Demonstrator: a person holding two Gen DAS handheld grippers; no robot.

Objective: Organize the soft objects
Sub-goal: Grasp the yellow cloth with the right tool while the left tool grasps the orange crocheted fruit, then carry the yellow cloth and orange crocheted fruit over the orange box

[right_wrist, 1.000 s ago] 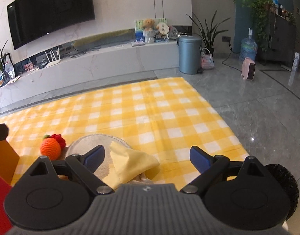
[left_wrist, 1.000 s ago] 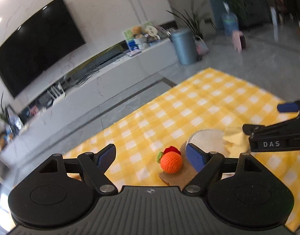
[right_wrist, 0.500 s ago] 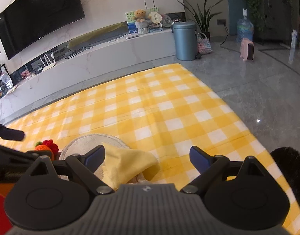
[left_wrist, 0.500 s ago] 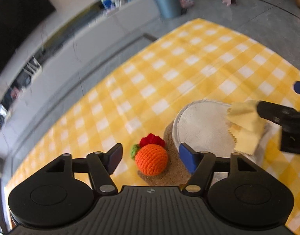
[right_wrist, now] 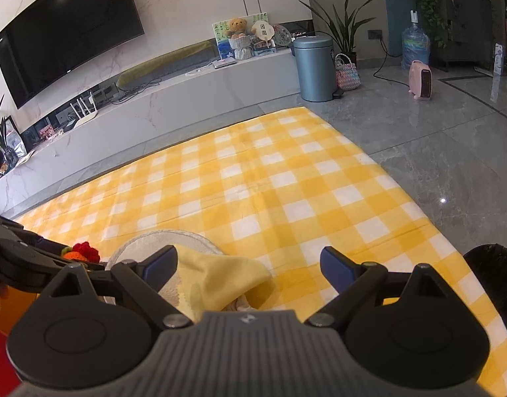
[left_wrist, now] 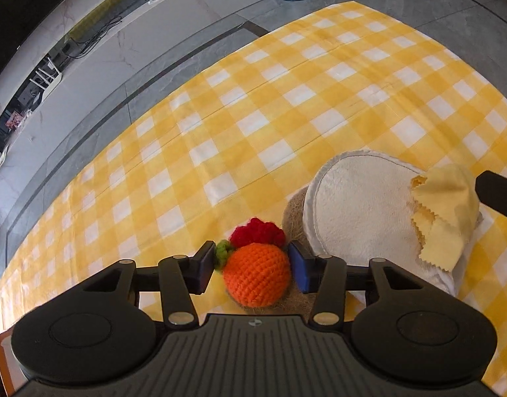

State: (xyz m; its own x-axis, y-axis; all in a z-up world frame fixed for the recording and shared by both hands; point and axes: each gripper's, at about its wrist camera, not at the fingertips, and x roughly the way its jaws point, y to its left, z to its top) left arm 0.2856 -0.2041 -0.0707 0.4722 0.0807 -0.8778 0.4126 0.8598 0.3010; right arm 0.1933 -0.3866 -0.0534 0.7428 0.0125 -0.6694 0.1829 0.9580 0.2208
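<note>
Risk of a glancing pinch: left claw (left_wrist: 252, 271) is closing around the orange crocheted ball with red and green tufts (left_wrist: 257, 274), pads not yet pressing, ball sitting on a brown fibre mat (left_wrist: 291, 208) beside the round cream plush pad (left_wrist: 359, 211). Yarn may squash and roll out nearward, or the right pad could snag the mat. Right claw (right_wrist: 250, 264) stands wide open over the pale yellow cloth (right_wrist: 220, 281), gripping nothing.

The far half of the yellow checked cloth (left_wrist: 286, 76) lay bare, open to any approach. Nearer, the white round pad (left_wrist: 359, 208) with a yellow cloth (left_wrist: 448, 211) draped on its right edge crowded the right side, just beside the crocheted orange (left_wrist: 257, 274). The right tongs (right_wrist: 248, 264) stood wide over that cloth, blocking the right flank.
</note>
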